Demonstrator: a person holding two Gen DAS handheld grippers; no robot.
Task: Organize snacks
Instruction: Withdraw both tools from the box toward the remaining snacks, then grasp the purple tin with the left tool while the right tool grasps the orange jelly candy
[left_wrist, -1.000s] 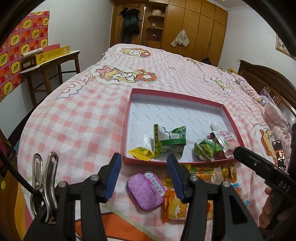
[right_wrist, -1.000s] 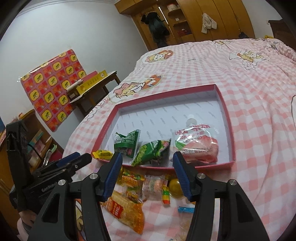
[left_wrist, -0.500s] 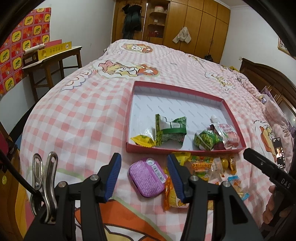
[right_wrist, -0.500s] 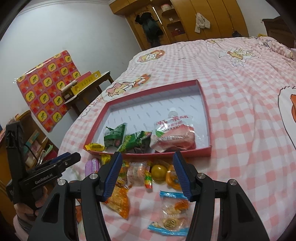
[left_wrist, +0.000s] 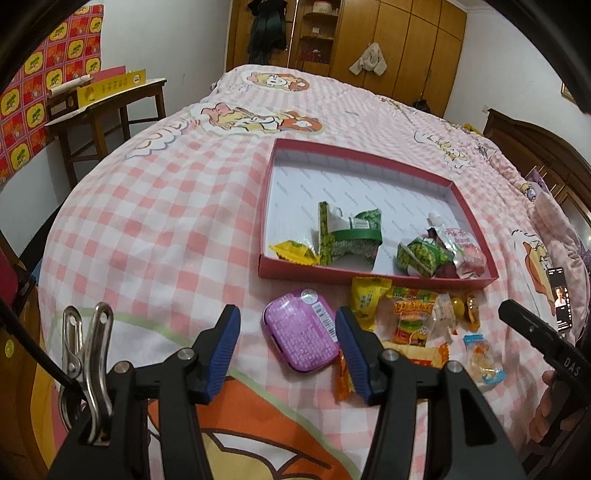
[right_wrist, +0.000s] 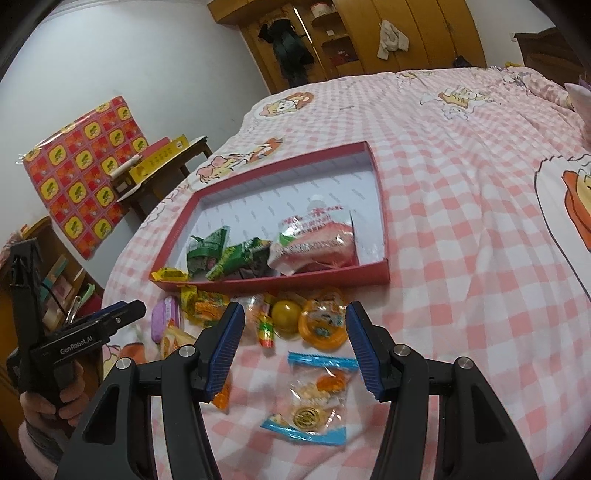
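On the bed (left_wrist: 155, 229), the left gripper (left_wrist: 284, 347) hangs open over a purple tin (left_wrist: 300, 334) — the tin shows between its blue pads, untouched. Beyond it lies the red tray (left_wrist: 369, 275), holding green packets (left_wrist: 347, 234) and a pink pouch (left_wrist: 461, 251) along its near wall. Loose snacks (left_wrist: 410, 321) crowd the bedspread just outside that wall. Farther right, the right gripper (right_wrist: 293, 349) also stands open — a blue-edged candy bag (right_wrist: 314, 398) lies just below its fingertips, an orange jelly cup (right_wrist: 323, 323) between them.

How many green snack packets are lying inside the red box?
2. One green packet lies near the red box's front left, one further right beside the pink pouch. Others may be hidden underneath.
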